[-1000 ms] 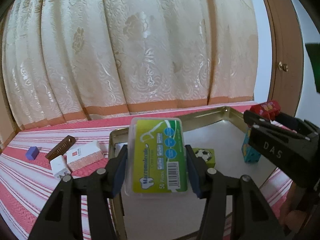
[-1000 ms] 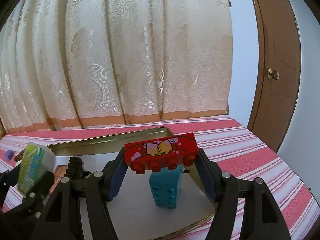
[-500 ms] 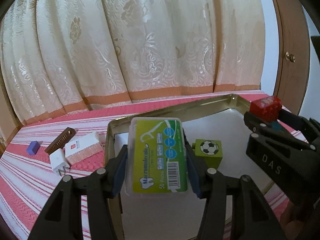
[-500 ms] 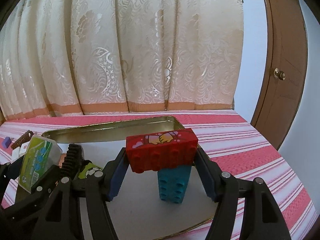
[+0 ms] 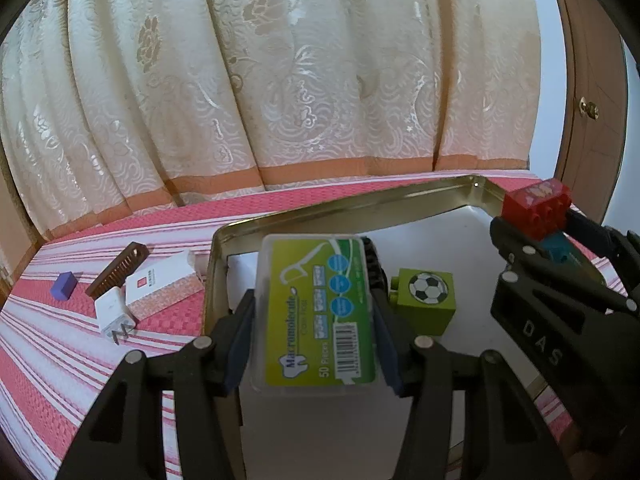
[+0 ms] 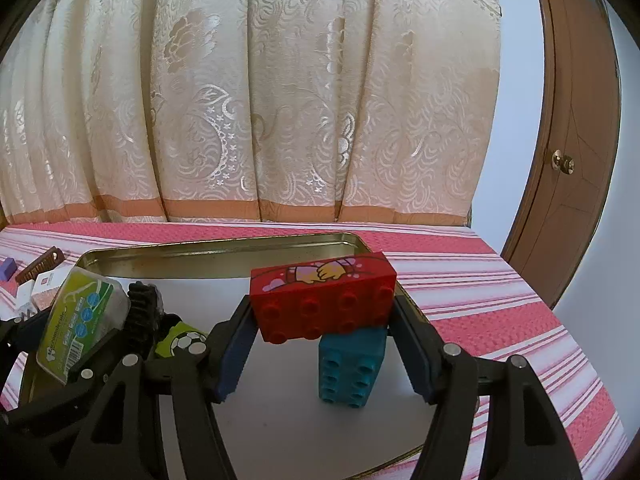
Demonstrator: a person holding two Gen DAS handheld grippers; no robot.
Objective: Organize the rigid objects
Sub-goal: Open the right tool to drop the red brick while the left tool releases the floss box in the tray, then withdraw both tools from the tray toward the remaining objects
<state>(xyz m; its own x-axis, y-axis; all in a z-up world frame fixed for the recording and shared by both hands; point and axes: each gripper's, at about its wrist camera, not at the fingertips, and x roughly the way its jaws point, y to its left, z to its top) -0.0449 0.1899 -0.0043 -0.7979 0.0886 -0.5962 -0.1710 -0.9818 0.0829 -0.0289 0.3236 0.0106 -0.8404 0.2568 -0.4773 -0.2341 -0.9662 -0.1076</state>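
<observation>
The left gripper (image 5: 314,316) clamped the floss box (image 5: 316,312) over the tray (image 5: 340,208); the right gripper (image 6: 324,320) pinched the red brick (image 6: 324,300) above the blue brick (image 6: 352,364). Each piece wanted lowering flat onto bare tray floor, clear of the green block (image 5: 426,300), before the fingers parted.

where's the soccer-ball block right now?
The green soccer-ball block sits inside the metal tray, just right of the floss-pick box held in the left claw, in the left wrist view.

Inside the tray (image 5: 344,208) a football block (image 5: 428,300) lies left of a studded block (image 6: 352,364). Left of the tray, on the table (image 5: 60,360), lie a comb (image 5: 118,274), a plug (image 5: 114,314) and a small box (image 5: 164,290).
</observation>
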